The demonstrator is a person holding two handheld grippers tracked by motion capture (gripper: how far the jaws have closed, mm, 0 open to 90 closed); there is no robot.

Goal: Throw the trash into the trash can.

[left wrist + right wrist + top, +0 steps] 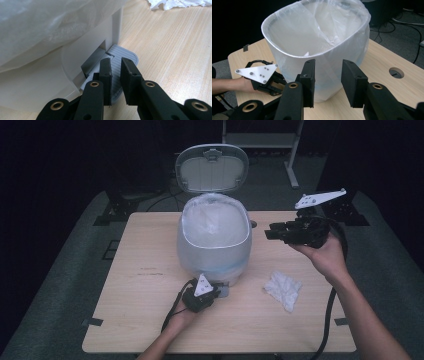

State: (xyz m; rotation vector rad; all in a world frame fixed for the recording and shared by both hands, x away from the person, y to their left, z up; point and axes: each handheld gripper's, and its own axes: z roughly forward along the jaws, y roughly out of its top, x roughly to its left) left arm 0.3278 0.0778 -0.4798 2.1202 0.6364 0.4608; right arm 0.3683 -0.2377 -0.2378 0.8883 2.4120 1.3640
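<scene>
A pale grey, rounded plastic pedal bin (214,245) stands just above the middle of the high view on a light wooden table (135,310), its hinged oval lid (212,168) tipped upright at the top centre of the frame and a thin, translucent white liner bag (214,215) draped over its rim. At the bin's base, low in the centre of the frame, the left gripper (218,291) sits in a hand that enters from the bottom edge, with its grey three-cornered plate on top. In the left gripper view its two black jaws rise from the bottom centre, drawn close with only a narrow slit between them and nothing clamped there; their tips rest on the bin's ribbed grey foot pedal (126,56), which juts from a slot in the bin wall at the middle of that frame. The right gripper (270,231) is held in the air at the right of the high view, level with the bin's rim and just beside it, pointing left toward the bin. In the right gripper view its jaws stand apart at the bottom centre with nothing between them, and the bagged bin behind them takes up the upper middle. A crumpled white tissue (283,289) lies on the table at lower right of the high view, well apart from both grippers.
</scene>
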